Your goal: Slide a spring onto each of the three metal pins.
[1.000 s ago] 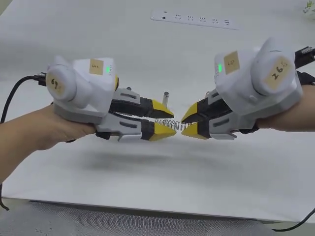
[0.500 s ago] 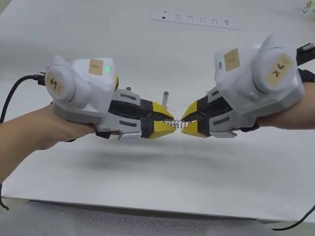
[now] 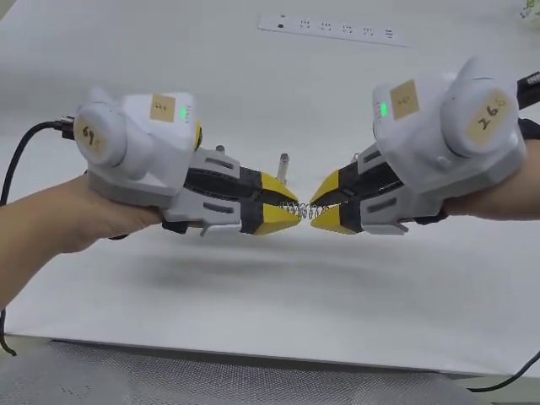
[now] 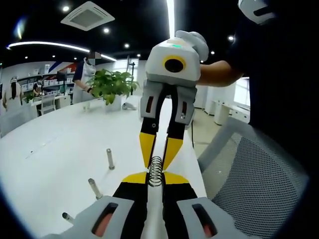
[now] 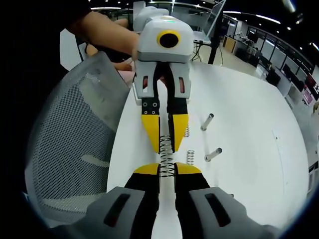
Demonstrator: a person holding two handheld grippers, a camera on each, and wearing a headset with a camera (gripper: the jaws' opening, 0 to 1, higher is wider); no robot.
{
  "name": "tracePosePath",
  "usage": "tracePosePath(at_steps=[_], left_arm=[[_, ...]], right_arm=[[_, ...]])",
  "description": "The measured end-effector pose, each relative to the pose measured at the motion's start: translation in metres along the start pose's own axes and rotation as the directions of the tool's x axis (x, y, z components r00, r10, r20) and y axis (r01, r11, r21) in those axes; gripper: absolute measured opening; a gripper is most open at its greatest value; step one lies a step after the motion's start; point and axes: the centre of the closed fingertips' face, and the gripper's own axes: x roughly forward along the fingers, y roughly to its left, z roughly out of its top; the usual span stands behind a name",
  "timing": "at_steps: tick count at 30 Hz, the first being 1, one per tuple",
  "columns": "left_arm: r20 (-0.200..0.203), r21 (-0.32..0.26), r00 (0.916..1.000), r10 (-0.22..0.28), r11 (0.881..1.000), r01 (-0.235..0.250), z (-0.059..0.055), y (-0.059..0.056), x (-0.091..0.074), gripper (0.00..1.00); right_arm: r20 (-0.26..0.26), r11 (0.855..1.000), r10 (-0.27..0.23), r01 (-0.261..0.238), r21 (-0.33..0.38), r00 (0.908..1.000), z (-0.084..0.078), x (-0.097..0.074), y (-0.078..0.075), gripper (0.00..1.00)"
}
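Left gripper [image 3: 292, 211]: being clenched on one end of the spring [image 3: 304, 211]. Right gripper [image 3: 317, 211]: being clenched on the other end, tip facing tip.

Spring: being held level between both grippers, above the table [image 3: 253, 287], with a few coils being left bare between the tips.

Pins [image 4: 94, 188]: three being shown standing in a row on the table, left of the jaws, in the left gripper view. One pin [image 3: 283, 167] is being seen upright just behind the tips in the head view.

Loose springs [image 5: 190, 156]: two being shown lying near the pins in the right gripper view.

Chair [image 5: 70, 149]: mesh back being shown beside the table edge.

Power strip [image 3: 333, 29]: lying at the far side.
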Motion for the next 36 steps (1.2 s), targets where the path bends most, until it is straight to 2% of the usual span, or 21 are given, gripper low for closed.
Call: tracePosePath(at_steps=[7,16,24,36], left_arm=[[-0.001,-0.012,1.0,-0.005,1.0,0.005,0.0,-0.001,0.0,0.02],[-0.007,-0.016,0.9999,-0.01,1.0,0.01,-0.002,0.001,-0.003,0.02],[0.004,-0.021,0.9998,-0.022,1.0,0.022,0.002,-0.002,-0.002,0.02],[-0.003,-0.031,0.9999,-0.016,0.999,0.016,-0.001,0.003,-0.004,0.02]], right_arm=[[0.011,1.0,-0.004,0.004,0.004,0.9999,0.0,0.0,0.0,0.08],[0.003,1.0,-0.011,0.011,0.02,0.9999,-0.012,-0.001,-0.001,0.12],[0.059,0.999,-0.018,0.015,0.042,0.9981,-0.007,-0.002,0.0,0.09],[0.101,0.999,-0.036,0.033,0.032,0.9943,0.002,-0.01,-0.004,0.07]])
